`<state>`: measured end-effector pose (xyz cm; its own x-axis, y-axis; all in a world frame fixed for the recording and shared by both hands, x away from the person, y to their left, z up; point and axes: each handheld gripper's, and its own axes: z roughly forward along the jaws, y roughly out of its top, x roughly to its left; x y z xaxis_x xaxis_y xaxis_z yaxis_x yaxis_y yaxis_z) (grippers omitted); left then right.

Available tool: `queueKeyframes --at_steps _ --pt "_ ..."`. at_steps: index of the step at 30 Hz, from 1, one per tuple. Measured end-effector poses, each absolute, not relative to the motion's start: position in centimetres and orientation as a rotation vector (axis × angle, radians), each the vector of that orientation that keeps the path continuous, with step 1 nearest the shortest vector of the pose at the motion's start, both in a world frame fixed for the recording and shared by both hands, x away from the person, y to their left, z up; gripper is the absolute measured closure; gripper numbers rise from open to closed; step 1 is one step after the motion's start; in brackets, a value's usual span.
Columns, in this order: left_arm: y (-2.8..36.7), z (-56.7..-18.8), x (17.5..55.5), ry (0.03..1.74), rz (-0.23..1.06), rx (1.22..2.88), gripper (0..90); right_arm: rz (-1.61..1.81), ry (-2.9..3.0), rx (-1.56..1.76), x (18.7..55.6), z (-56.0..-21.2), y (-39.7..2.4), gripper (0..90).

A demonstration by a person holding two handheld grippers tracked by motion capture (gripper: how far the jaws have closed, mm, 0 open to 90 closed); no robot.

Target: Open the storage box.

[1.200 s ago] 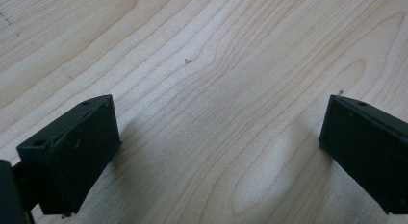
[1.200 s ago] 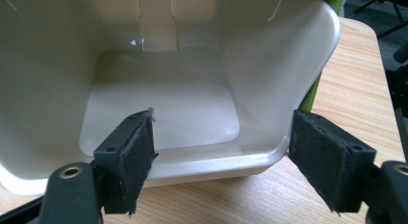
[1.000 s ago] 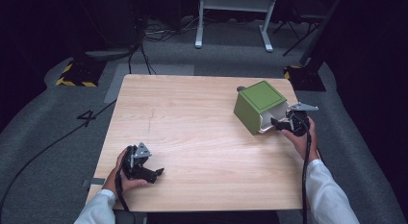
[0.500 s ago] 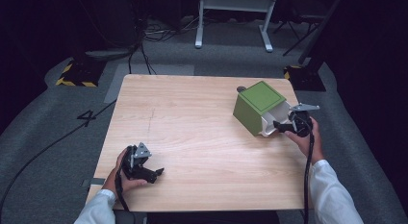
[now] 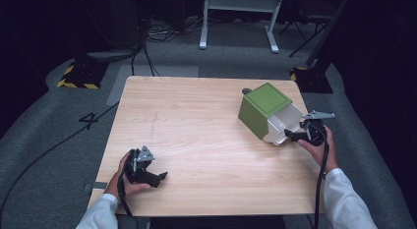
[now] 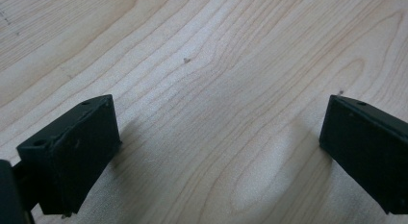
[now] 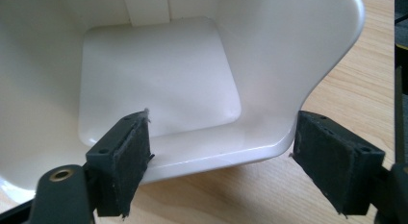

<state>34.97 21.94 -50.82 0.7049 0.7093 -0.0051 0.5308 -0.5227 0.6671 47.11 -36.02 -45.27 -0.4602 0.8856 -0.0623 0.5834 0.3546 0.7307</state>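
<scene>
The box point(image 5: 268, 113) lies on its side near the right edge of the table point(image 5: 196, 140). Its green bottom faces up and its white open mouth points at the person's right hand. A second ago the right claw point(image 5: 295, 135) is up beside the box. Now it sits lower, closer to the person, right at the white mouth. The box looks like it has turned a little too, so the mouth shows more.

In the right gripper view, the right claw point(image 7: 221, 161) is wide. One pad point(image 7: 125, 161) is inside the box point(image 7: 159, 94), just over the bottom lip. The other pad is outside, past the corner of the wall. They do not squeeze anything yet.

So I think the claw is lining up to pinch the white wall. It needs to close next. If it slips, the box may slide away.

The left claw point(image 5: 150, 176) has not moved. It rests near the front left of the table. In the left gripper view it is wide and holds nothing, with bare wood point(image 6: 216, 89) between its pads.
</scene>
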Motion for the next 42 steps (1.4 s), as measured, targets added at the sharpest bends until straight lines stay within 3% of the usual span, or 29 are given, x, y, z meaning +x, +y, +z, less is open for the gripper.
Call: queueKeyframes --at_steps 42 --pt "21.9 -50.8 35.0 0.94 0.35 2.254 0.5 0.947 2.17 1.239 43.1 -45.7 -38.9 19.3"
